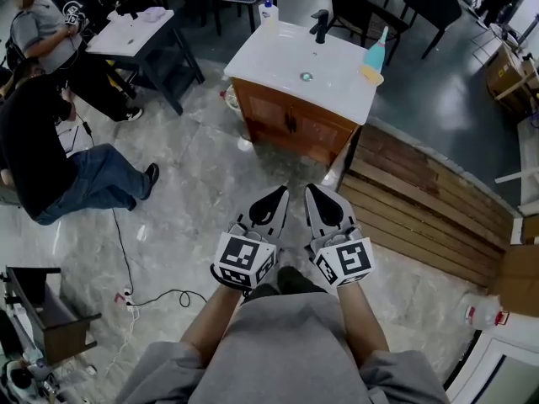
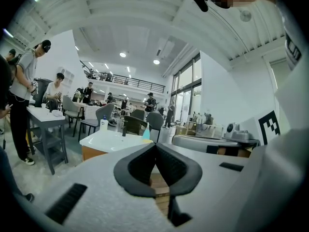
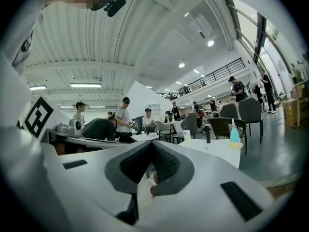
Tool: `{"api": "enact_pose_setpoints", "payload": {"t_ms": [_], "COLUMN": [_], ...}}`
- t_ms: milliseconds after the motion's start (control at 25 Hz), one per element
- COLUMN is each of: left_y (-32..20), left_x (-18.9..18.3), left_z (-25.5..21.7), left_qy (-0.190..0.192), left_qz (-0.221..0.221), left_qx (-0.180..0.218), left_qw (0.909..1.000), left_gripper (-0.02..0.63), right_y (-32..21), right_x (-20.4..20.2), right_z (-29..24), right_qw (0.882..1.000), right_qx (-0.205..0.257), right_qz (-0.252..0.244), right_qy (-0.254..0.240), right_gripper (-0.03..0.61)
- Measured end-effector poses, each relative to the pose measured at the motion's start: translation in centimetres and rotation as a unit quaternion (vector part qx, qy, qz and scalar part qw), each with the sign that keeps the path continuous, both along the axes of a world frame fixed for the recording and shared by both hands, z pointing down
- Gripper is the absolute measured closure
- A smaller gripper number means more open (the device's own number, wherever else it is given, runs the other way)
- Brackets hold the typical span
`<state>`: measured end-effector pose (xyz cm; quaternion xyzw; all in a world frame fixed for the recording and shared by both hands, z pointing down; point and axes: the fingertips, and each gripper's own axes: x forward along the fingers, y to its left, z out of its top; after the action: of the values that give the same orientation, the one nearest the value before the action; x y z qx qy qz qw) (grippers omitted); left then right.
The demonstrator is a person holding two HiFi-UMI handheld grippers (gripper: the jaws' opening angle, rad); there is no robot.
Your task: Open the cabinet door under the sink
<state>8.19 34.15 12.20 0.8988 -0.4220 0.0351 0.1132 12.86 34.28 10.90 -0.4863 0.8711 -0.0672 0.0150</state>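
The left claw (image 1: pixel 279 194) and the right claw (image 1: pixel 310 189) are hanging clenched on nothing, well apart from the cabinet door (image 1: pixel 266 113) sitting shut under the sink (image 1: pixel 278 57), so they are likely needing to go low and open for its dark handle (image 1: pixel 290 123).

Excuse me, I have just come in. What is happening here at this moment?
A person holds a left gripper and a right gripper side by side in front of the body, both with jaws together and empty. Ahead stands a wooden cabinet under a white sink; its doors are closed, and the grippers are well short of it. Other people are around a table at the left.
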Motion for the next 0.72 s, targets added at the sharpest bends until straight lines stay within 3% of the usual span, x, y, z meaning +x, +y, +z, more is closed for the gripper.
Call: {"api": "enact_pose_setpoints", "payload": {"t_ms": [360, 720], "left_y": [-3.0, -7.3], "left_x": [1.1, -0.1], "left_z": [0.3, 1.3], "left_qy": [-0.015, -0.016], "left_qz": [-0.005, 0.002], "left_qx": [-0.005, -0.01], "left_qw": [0.9999, 0.9998], "left_gripper": [0.606, 0.606], "right_y": [-3.5, -7.3], "right_x": [0.9, -0.2], "right_z": [1.0, 2.0], "right_qw": [1.0, 1.0], "right_qx": [-0.018, -0.024], "right_qz": [-0.004, 0.006], "right_qy": [-0.016, -0.014], "right_gripper": [0.569, 0.569]}}
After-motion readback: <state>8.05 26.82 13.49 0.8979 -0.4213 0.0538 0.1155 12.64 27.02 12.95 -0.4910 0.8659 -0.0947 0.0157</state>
